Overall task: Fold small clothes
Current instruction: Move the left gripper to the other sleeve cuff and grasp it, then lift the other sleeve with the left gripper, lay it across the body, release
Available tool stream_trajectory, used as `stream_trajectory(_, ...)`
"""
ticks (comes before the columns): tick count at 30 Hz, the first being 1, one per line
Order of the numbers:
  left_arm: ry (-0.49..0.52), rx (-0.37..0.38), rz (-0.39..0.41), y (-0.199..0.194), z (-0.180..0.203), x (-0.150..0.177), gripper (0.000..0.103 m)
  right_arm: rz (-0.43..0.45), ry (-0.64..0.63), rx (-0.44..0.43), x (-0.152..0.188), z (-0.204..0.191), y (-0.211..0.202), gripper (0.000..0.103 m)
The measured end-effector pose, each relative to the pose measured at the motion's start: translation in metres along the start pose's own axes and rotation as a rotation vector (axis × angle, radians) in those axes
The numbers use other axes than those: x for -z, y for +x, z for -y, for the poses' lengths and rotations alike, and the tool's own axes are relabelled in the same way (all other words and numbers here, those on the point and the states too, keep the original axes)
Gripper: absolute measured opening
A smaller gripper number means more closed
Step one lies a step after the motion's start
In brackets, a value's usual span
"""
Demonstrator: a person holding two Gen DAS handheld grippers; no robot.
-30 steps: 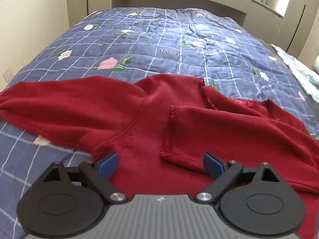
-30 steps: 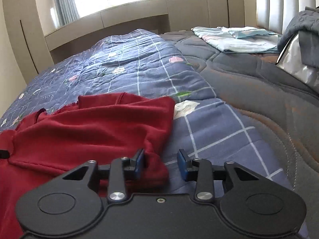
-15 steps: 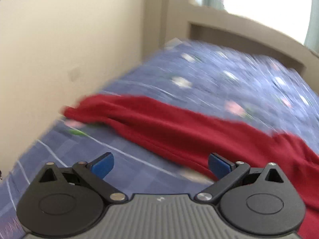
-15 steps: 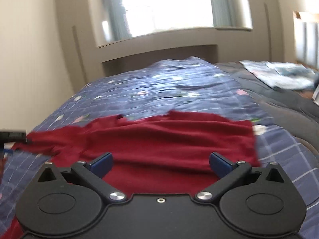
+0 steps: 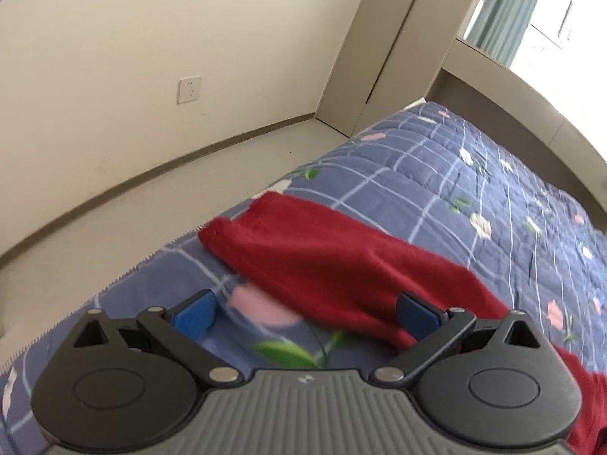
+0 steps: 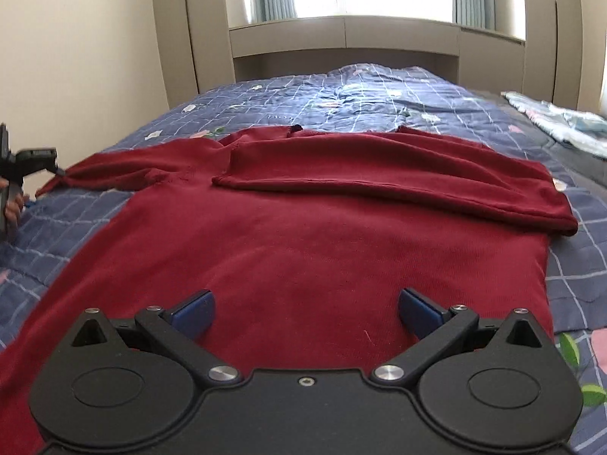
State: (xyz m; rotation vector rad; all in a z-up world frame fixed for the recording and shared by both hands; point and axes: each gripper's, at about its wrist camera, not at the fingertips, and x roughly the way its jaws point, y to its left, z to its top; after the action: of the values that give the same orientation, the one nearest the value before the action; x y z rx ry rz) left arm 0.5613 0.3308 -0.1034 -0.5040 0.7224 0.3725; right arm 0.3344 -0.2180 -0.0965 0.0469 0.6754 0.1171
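1. Left wrist view, surface and room: your left gripper (image 5: 305,313) hangs over the near corner of a bed covered by a blue checked quilt (image 5: 436,174) with a flower print. Beyond the bed edge you have a pale floor (image 5: 159,208), a cream wall with a socket (image 5: 189,89), a beige cupboard (image 5: 390,45) and a curtained window (image 5: 531,11).
2. Left wrist view, limits: the picture is slightly blurred, and the gripper body cuts off the lower part of the bed.
3. Left wrist view, garment: one sleeve (image 5: 303,242) of the red sweater (image 5: 398,276) lies stretched toward the bed corner, its cuff close to the edge. Your jaws stand wide apart with nothing clamped; the sleeve passes just ahead of the right-hand pad (image 5: 415,313).
4. Right wrist view, surface and room: the same quilt runs to a beige window ledge (image 6: 341,34). A grey cover and a pale folded cloth (image 6: 557,121) lie on the right.
5. Right wrist view, limits: your left gripper is cut off by the left frame edge, beside the sleeve's cuff; contact cannot be judged.
6. Right wrist view, garment: the sweater lies flat on the quilt, its other sleeve (image 6: 398,185) folded across the chest. Your right gripper (image 6: 305,313) hovers over the hem, jaws wide apart and empty.
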Motion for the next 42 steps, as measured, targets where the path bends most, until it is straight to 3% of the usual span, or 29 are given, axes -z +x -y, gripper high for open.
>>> stream_trajectory(3,-0.054,0.001,0.024,0.006,-0.007,-0.006,0.096,-0.004,-0.001,-0.001,0.002,0.000,0.002,0.103)
stream_trajectory(9,-0.146,-0.052,0.053,0.012,-0.020,-0.007,0.061,-0.002,0.001,-0.004,0.004,0.001,0.002,0.103)
stream_trajectory(17,-0.230,-0.008,0.124,0.001,-0.034,0.007,0.063,-0.004,-0.015,0.009,0.004,-0.002,0.005,0.103)
stream_trajectory(23,-0.289,-0.034,0.131,-0.002,-0.042,0.010,0.031,-0.004,-0.016,0.011,0.004,-0.003,0.006,0.103)
stream_trajectory(25,-0.302,-0.033,0.130,-0.003,-0.041,0.009,0.011,-0.004,-0.019,0.012,0.004,-0.004,0.006,0.103)
stream_trajectory(27,-0.302,-0.046,0.140,-0.007,-0.036,0.005,0.007,-0.004,-0.022,0.017,0.004,-0.005,0.008,0.103)
stream_trajectory(30,-0.258,-0.062,0.173,-0.017,-0.021,-0.009,0.006,-0.004,-0.022,0.016,0.004,-0.005,0.008,0.103)
stream_trajectory(33,-0.195,-0.030,0.209,-0.033,0.003,-0.026,0.005,0.001,-0.015,0.011,0.005,-0.005,0.008,0.103)
stream_trajectory(38,-0.035,0.112,0.294,-0.081,0.072,-0.047,0.005,0.015,0.003,-0.002,0.006,-0.001,0.005,0.103)
stream_trajectory(42,0.137,0.276,0.323,-0.128,0.146,-0.045,0.005,0.054,0.062,-0.019,0.003,0.010,-0.006,0.103)
